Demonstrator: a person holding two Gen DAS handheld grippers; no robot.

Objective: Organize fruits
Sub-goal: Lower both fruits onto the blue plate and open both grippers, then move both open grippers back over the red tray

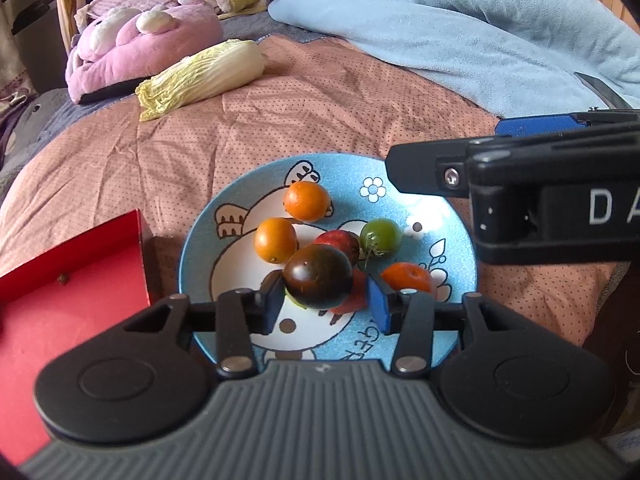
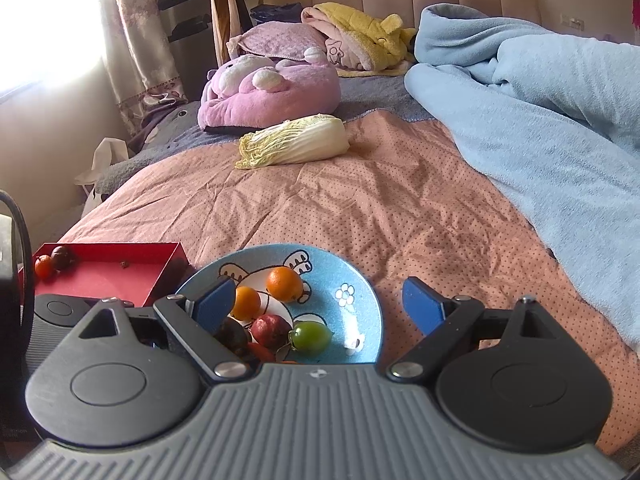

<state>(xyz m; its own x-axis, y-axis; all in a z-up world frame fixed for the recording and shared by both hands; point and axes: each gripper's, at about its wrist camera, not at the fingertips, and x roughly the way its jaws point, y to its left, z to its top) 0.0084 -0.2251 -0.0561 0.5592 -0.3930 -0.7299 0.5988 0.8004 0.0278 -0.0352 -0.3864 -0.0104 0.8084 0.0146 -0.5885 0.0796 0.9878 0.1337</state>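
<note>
In the left wrist view, the left gripper (image 1: 325, 300) hangs over the near part of a blue cartoon plate (image 1: 208, 236) with its jaws partly apart. A dark purple tomato (image 1: 318, 276) sits between the blue pads (image 1: 378, 304); the left pad meets its side, while a gap shows between the fruit and the right pad, so no firm grip is seen. Behind it on the plate lie two orange fruits (image 1: 307, 200), a red fruit (image 1: 340, 242) and a green tomato (image 1: 381, 234) with its stem, plus another orange fruit (image 1: 406, 277) near the right pad. A red box (image 1: 72, 292) sits just beside the plate's left rim on the pink dotted bedspread (image 1: 320, 112). The right gripper's finger (image 1: 436, 168) reaches in over the plate's far right rim.

In the right wrist view, the right gripper (image 2: 320, 304) stands with jaws wide and nothing between the pads, straddling the plate's near half. The oranges, red fruit and green tomato show inside the plate. The red box, at the bed's left edge, holds a small orange fruit (image 2: 43, 267) and a dark one (image 2: 63, 258) in its far left corner. A napa cabbage (image 2: 294, 142) lies farther up the bedspread.
</note>
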